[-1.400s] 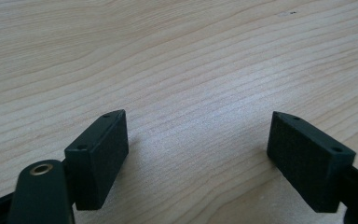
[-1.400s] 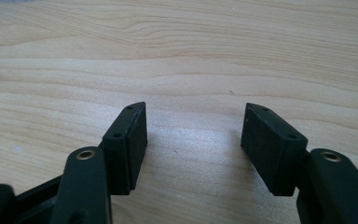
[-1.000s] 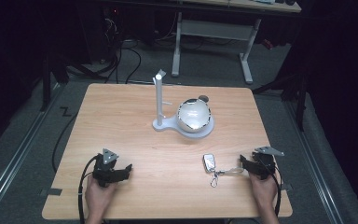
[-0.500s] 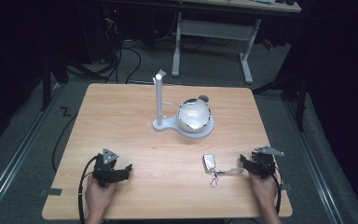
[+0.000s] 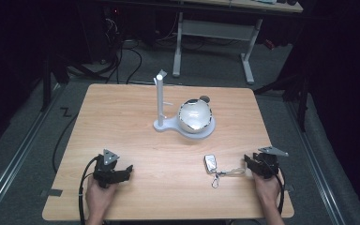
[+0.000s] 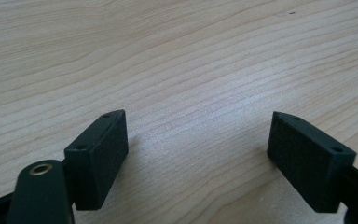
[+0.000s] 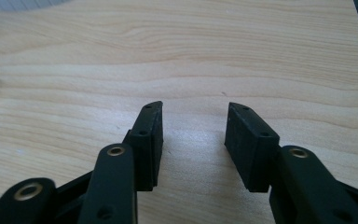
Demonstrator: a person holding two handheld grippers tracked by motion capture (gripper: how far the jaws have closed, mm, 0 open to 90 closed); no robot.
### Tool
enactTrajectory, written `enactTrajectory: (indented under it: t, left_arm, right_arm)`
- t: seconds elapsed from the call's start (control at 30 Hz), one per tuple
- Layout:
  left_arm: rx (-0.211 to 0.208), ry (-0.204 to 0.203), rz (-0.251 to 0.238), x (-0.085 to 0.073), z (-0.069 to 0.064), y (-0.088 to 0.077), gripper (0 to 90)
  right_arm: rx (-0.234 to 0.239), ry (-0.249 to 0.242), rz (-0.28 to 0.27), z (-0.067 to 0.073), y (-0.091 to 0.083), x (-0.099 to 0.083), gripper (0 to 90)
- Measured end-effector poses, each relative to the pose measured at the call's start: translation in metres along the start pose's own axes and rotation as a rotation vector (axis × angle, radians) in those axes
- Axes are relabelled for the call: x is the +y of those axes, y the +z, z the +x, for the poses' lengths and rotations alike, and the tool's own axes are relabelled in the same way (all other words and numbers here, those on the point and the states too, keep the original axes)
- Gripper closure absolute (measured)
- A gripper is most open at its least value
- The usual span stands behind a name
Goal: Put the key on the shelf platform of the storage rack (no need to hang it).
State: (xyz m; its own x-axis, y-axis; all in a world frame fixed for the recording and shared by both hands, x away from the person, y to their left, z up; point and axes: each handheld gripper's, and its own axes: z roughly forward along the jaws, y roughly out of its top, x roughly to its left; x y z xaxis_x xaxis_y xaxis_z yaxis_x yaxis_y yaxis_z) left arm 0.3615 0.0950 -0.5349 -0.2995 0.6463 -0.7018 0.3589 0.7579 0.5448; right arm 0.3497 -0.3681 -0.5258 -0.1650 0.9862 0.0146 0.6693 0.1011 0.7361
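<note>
Resting on the light wooden bench [image 5: 136, 122], the left gripper [image 5: 128, 169] spreads its jaws wide; the right gripper [image 5: 246, 159] holds its jaws narrower, both empty.

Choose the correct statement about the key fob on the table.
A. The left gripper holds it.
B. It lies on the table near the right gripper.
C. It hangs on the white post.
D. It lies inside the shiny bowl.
B: the key fob lies flat on the table, close beside the right gripper, whose jaws are open with nothing between them.
</note>
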Motion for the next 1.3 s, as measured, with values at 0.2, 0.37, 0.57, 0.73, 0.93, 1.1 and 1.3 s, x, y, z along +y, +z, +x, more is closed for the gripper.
enactTrajectory:
  t: [0.2,0.37,0.57,0.73,0.93,1.1,1.3]
  left_arm:
    - [-0.004,0.008,0.001,0.000,0.001,0.000,20.7]
    - [-0.004,0.008,0.000,0.000,0.000,0.000,20.7]
    - [-0.004,0.009,0.001,0.000,0.001,0.000,20.8]
    - [-0.002,0.007,0.001,0.000,0.000,0.000,20.8]
    - [-0.002,0.006,0.001,0.000,0.000,0.000,20.8]
    - [-0.004,0.010,0.000,0.000,0.001,0.000,20.7]
    - [-0.004,0.009,0.000,0.000,0.001,0.000,20.8]
  right_arm:
    - [0.035,0.015,-0.027,-0.001,-0.010,0.001,59.4]
    - [0.069,0.027,-0.045,0.002,-0.017,0.005,61.1]
    - [0.103,0.016,-0.020,0.008,-0.021,0.012,63.7]
    - [0.142,-0.048,-0.038,0.026,-0.031,0.017,65.2]
    - [0.193,-0.095,-0.027,0.044,-0.031,0.015,66.3]
    - [0.234,-0.127,-0.039,0.056,-0.034,0.014,67.3]
    - [0.302,-0.208,-0.040,0.080,-0.036,0.008,70.8]
